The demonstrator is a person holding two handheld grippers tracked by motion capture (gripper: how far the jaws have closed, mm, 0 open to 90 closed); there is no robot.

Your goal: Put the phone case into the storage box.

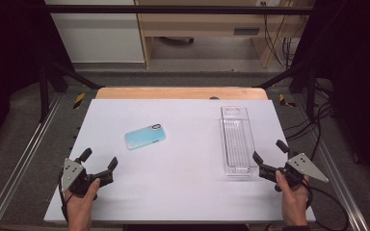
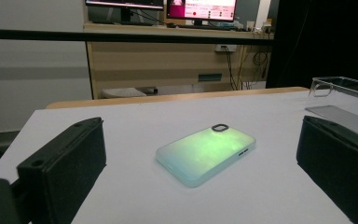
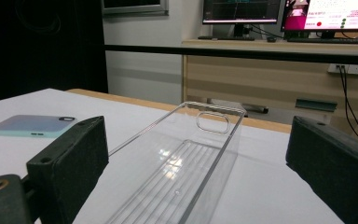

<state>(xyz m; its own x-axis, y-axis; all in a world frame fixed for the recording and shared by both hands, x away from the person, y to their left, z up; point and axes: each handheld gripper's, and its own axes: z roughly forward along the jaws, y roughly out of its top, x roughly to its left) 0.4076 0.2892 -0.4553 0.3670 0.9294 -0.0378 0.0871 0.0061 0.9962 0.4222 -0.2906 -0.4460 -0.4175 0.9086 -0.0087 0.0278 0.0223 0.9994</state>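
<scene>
A pale blue-green rectangular phone case (image 1: 145,136) lies flat, camera cutout up, near the middle of the white table surface (image 1: 173,192), seen from above; in my left gripper view the same case (image 2: 205,154) sits straight ahead between my two black jaws, apart from both. To its right, well apart, a long clear plastic tray (image 1: 237,140) with a ribbed floor runs lengthwise away from me. My left gripper (image 1: 98,159) rests at the near left of the table in my left hand (image 1: 81,202), jaws spread wide, gripping nothing. My right gripper (image 1: 270,150), in my right hand (image 1: 293,197), sits just beside the tray's near end, jaws likewise wide apart; in its own view the tray (image 3: 191,163) extends forward between them.
</scene>
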